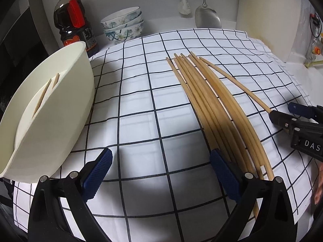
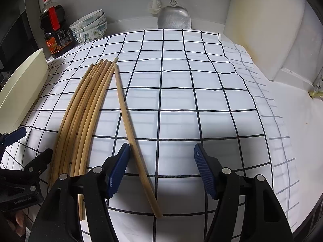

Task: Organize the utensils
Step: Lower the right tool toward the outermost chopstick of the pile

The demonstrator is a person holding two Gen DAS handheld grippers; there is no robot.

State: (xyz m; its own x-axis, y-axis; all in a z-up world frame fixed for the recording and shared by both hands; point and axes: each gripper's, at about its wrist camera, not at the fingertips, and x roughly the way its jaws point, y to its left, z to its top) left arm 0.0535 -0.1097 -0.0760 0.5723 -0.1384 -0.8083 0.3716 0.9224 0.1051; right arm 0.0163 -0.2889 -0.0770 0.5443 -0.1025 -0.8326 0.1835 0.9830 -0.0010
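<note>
Several wooden chopsticks lie bundled on a white checked cloth; they also show in the right wrist view. One separate chopstick lies to their right, between my right gripper's open jaws, close to its left pad. My left gripper is open and empty, its right pad beside the bundle. A cream holder lies tipped at the left with two chopsticks inside. The right gripper shows in the left wrist view at that single chopstick's end.
A dark sauce bottle, stacked floral bowls, a hanging metal spatula and a white brush stand along the back wall. A cream wall panel and bare counter lie to the right.
</note>
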